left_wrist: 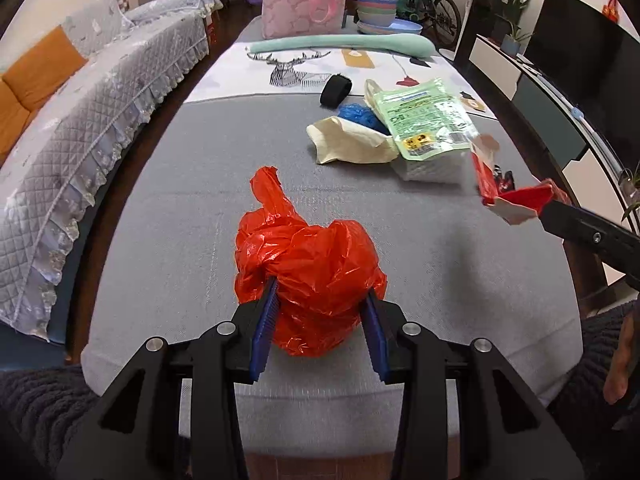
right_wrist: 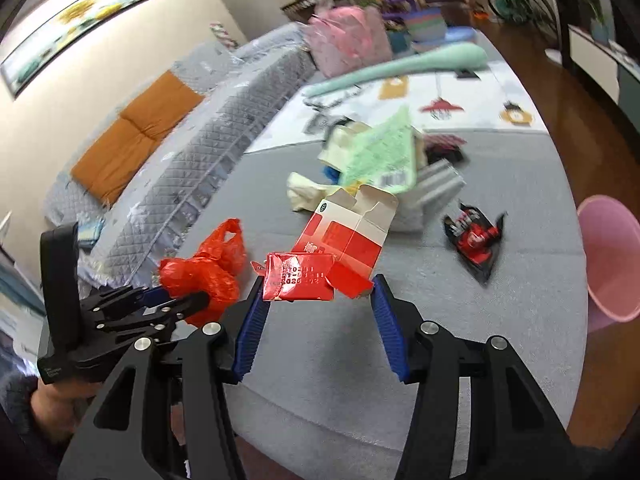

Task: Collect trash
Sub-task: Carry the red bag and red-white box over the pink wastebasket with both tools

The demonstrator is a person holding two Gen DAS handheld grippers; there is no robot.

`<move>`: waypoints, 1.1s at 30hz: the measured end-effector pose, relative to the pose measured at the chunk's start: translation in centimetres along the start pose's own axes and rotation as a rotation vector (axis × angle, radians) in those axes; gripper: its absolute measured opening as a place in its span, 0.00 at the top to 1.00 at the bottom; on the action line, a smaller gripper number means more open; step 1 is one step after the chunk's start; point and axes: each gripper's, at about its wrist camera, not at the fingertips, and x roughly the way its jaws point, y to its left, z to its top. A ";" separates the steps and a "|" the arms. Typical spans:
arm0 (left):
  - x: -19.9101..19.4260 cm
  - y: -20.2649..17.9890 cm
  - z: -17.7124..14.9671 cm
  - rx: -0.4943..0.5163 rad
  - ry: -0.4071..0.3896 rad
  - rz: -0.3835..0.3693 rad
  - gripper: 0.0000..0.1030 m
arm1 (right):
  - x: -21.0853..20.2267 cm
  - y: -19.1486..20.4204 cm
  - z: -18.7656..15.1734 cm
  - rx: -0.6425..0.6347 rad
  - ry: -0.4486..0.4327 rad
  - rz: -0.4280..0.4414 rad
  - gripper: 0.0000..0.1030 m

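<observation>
Crumpled red plastic bag (left_wrist: 310,276) sits clamped between the blue pads of the left gripper (left_wrist: 320,312), lifted just above the near end of the grey table (left_wrist: 160,208). To the bag's right, the right gripper (right_wrist: 318,296) pinches a torn red-and-white carton (right_wrist: 340,248) by its lower flap, both pads pressing on it, the carton clear of the tabletop. Beyond the bag lie a cream cloth (left_wrist: 352,140), a green packet (left_wrist: 428,120) and a stack of white napkins (left_wrist: 432,168); a black-and-red wrapper (right_wrist: 476,236) lies to the carton's right, near a pink bin (right_wrist: 612,256).
</observation>
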 end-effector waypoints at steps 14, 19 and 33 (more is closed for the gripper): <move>-5.1 -3.1 1.4 0.084 -0.113 0.054 0.62 | -3.5 2.4 0.8 -0.072 -0.120 0.084 0.49; -5.8 -4.7 2.6 0.107 -0.129 0.054 0.62 | -4.3 1.0 1.6 -0.052 -0.146 0.092 0.49; -5.5 -13.3 7.9 0.242 -0.184 0.003 0.62 | -8.8 -5.3 3.3 0.032 -0.275 0.035 0.49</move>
